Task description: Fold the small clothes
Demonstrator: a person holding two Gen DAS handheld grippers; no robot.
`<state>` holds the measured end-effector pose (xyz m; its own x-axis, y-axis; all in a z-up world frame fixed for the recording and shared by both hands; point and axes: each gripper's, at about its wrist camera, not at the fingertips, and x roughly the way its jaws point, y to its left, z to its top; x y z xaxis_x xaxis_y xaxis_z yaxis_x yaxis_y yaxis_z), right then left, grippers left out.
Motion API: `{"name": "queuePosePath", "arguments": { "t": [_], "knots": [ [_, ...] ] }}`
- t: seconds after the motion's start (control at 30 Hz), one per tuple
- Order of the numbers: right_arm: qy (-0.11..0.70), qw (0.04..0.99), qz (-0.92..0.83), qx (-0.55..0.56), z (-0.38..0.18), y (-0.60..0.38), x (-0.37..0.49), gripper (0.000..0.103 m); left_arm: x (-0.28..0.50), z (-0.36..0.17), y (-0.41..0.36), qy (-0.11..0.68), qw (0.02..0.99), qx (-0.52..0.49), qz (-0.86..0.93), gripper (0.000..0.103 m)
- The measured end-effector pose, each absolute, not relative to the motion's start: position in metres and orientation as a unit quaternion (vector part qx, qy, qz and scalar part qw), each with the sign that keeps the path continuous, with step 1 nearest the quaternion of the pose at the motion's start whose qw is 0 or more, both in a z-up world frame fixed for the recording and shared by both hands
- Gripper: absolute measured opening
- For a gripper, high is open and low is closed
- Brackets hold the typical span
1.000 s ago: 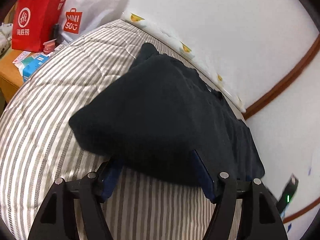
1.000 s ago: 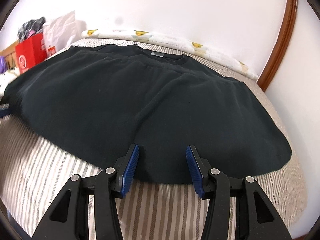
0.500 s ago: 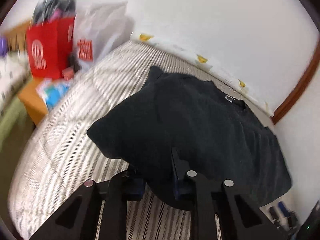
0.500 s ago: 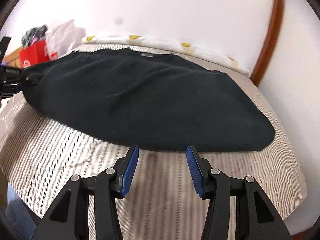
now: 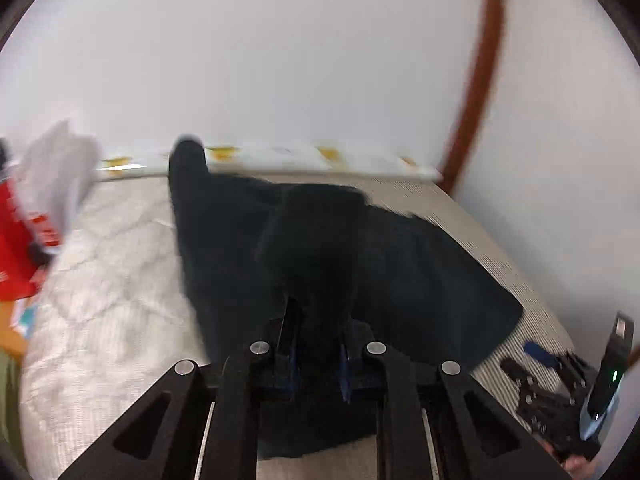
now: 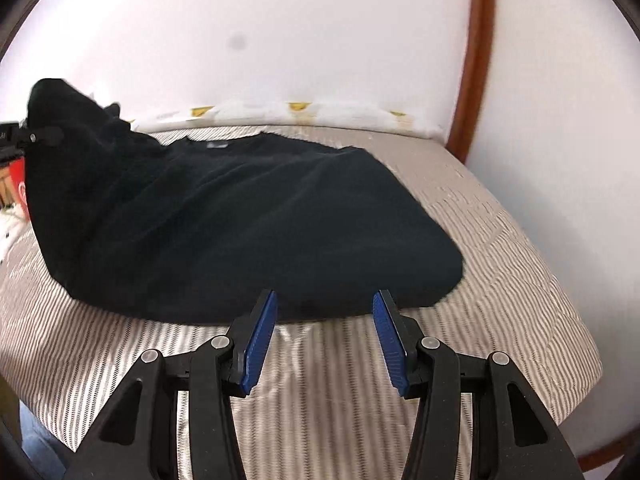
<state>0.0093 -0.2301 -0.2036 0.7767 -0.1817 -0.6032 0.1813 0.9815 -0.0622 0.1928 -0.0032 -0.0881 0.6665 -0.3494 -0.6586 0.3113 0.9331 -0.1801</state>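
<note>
A black garment (image 6: pixel 260 216) lies spread on the striped bed (image 6: pixel 500 280), its neck label toward the wall. My left gripper (image 5: pixel 318 320) has its jaws closing on a bunch of the black garment (image 5: pixel 400 272), with cloth pinched between the pads. That left side is lifted off the bed and drapes over toward the rest. In the right wrist view the raised cloth stands at the far left. My right gripper (image 6: pixel 324 312) is open just short of the near hem, with nothing between its fingers.
The bed meets a white wall with a brown wooden trim (image 6: pixel 476 60) at the right. A white strip with yellow prints (image 6: pixel 300 112) runs along the bed's far edge. A red bag (image 5: pixel 16 240) and a white bag (image 5: pixel 56 176) stand beyond the bed's left side.
My left gripper went from open around the garment's left edge to shut on it, then rose and swung right with the cloth. My right gripper drew back from the hem, still open.
</note>
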Motion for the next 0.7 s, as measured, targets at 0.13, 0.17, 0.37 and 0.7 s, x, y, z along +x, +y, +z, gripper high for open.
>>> {"name": "queuePosePath", "arguments": {
  "t": [0.13,0.17,0.37,0.7],
  "knots": [
    [0.324,0.941,-0.097,0.023,-0.205,-0.241,0.008,0.049,0.202,-0.121,-0.041,0.406,0.885,0.005,-0.228,0.014],
    [0.325,0.94,-0.099,0.026,-0.206,-0.244,0.006,0.05,0.202,-0.126,-0.045,0.414,0.88,0.008,-0.235,0.014],
    [0.337,0.937,-0.09,0.04,-0.205,-0.244,0.009,0.051,0.186,-0.133,-0.047,0.413,0.866,0.018,-0.281,0.033],
    [0.344,0.934,0.028,0.093,-0.185,-0.186,0.045,0.072,0.151,-0.132,0.033,0.378,0.897,0.011,-0.229,0.064]
  ]
}}
